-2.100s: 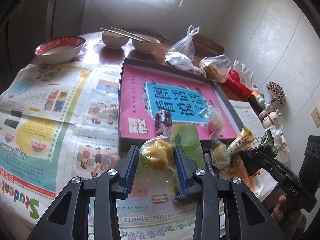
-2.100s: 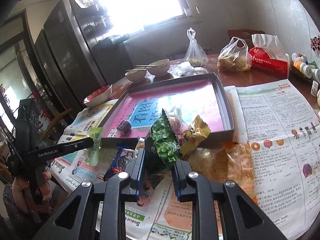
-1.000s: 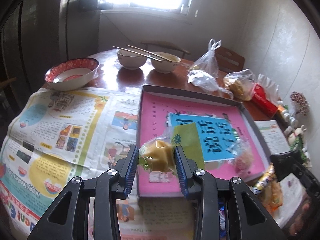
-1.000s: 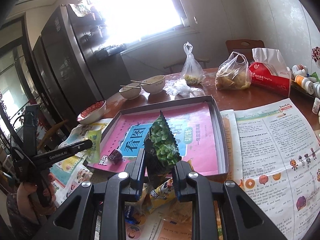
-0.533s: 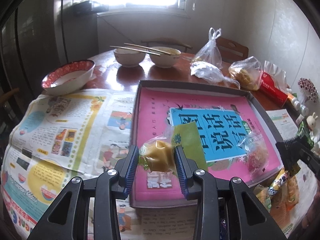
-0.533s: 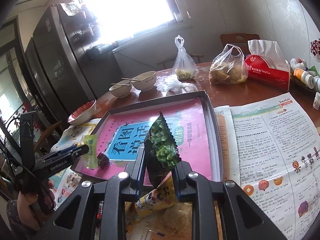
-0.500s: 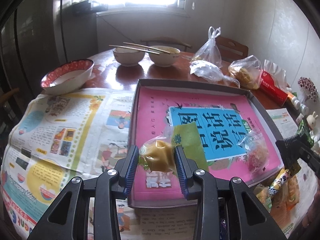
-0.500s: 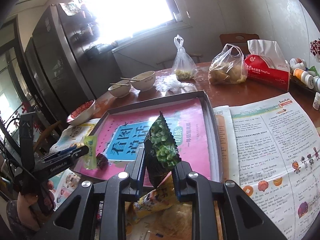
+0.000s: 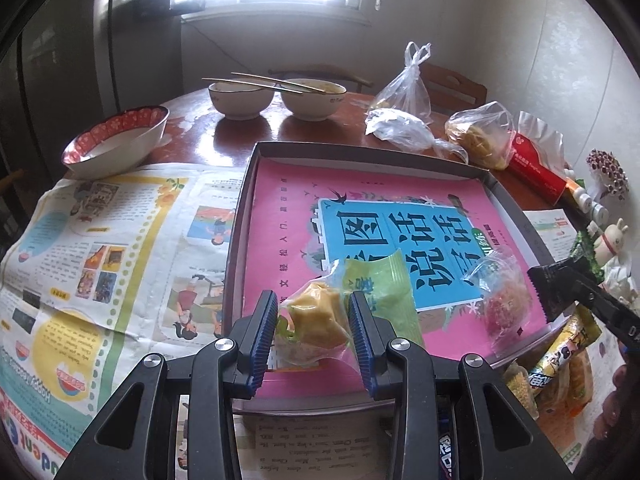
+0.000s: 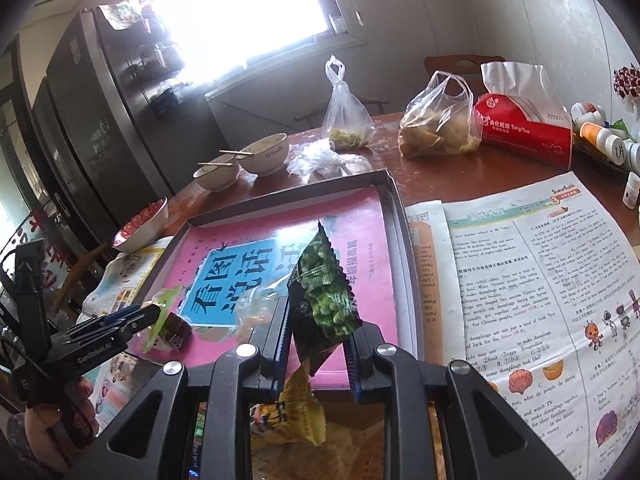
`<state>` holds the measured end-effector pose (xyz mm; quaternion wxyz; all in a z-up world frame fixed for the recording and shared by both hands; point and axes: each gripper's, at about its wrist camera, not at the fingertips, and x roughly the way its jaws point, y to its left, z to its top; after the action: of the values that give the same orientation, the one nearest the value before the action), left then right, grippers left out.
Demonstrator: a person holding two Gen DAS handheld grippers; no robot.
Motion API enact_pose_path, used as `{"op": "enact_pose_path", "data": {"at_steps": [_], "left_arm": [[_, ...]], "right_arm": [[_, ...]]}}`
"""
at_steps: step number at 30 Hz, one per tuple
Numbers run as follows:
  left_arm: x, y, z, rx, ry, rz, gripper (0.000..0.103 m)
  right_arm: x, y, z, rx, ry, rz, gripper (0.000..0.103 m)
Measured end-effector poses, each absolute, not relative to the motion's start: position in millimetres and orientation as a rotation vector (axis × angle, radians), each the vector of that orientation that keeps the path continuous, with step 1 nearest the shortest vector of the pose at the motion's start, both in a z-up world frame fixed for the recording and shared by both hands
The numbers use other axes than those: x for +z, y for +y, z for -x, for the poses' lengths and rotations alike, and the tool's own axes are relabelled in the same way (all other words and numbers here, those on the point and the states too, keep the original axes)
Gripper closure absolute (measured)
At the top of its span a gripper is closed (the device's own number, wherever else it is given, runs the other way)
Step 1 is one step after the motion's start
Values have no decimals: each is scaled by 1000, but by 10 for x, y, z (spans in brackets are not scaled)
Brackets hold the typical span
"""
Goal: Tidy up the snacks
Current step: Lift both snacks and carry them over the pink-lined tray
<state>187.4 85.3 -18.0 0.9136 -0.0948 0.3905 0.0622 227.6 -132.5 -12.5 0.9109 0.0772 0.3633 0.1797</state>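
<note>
Jaws of my left gripper pinch a yellow pastry packet; my right gripper, at three o'clock, clamps a green pea packet over the tray.

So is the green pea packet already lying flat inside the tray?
No, the green pea packet stands upright, clamped in the right tool above the tray's near edge.

The round, dark reddish wooden desk carries spread newspapers left of the left claw, a shallow grey box tray ahead, and 3 ceramic bowls beyond.
</note>
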Motion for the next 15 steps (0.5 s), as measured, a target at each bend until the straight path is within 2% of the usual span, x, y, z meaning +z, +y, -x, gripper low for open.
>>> {"op": "enact_pose_path", "data": {"at_steps": [15], "left_arm": [[-183,857,-1882,111,803,211,65]], "right_arm": [[-269,-1235,-2365,396,820,-150,79]]}}
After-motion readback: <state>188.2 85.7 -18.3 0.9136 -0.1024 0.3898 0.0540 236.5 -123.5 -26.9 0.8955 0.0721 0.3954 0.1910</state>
